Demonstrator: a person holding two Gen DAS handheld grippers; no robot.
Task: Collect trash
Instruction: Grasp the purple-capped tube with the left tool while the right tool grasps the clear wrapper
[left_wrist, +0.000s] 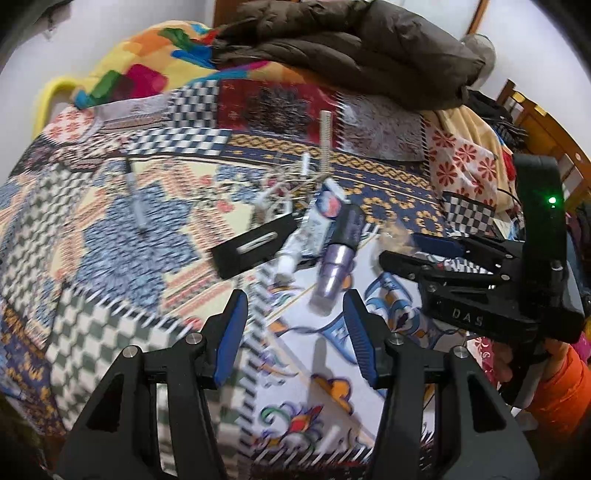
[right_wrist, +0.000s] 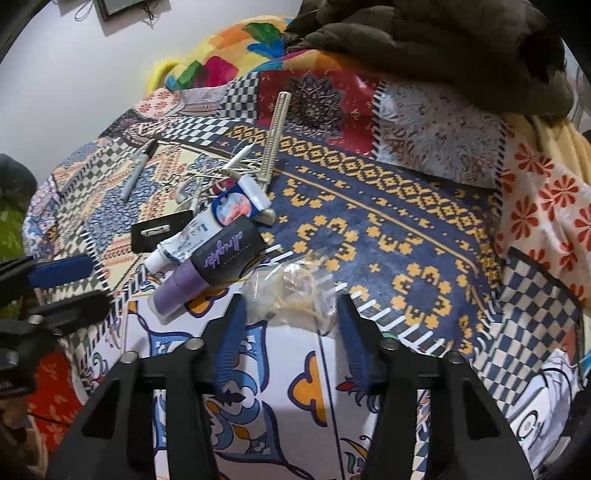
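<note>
The clear plastic bag (right_wrist: 291, 295) lies crumpled on the patterned bed cover (right_wrist: 388, 229), just ahead of the right gripper (right_wrist: 290, 325), and looks like the piece of trash being gone for. To take it well, the right jaws should straddle the thickest bunch of film and close on a fold, not on a loose flap that could slip out, and stay clear of the purple-and-black tube (right_wrist: 207, 269) lying just beside it to the left. The right jaws stand partly open with nothing gripped; the bag's near edge sits between their tips. The left gripper (left_wrist: 295, 325) points steeply down at the bed, jaws about half open and empty, aimed at the purple-and-black tube (left_wrist: 338, 251) and the toothpaste tube (left_wrist: 314, 225) beyond. Both grippers tilt down and forward, side by side, close together
</note>
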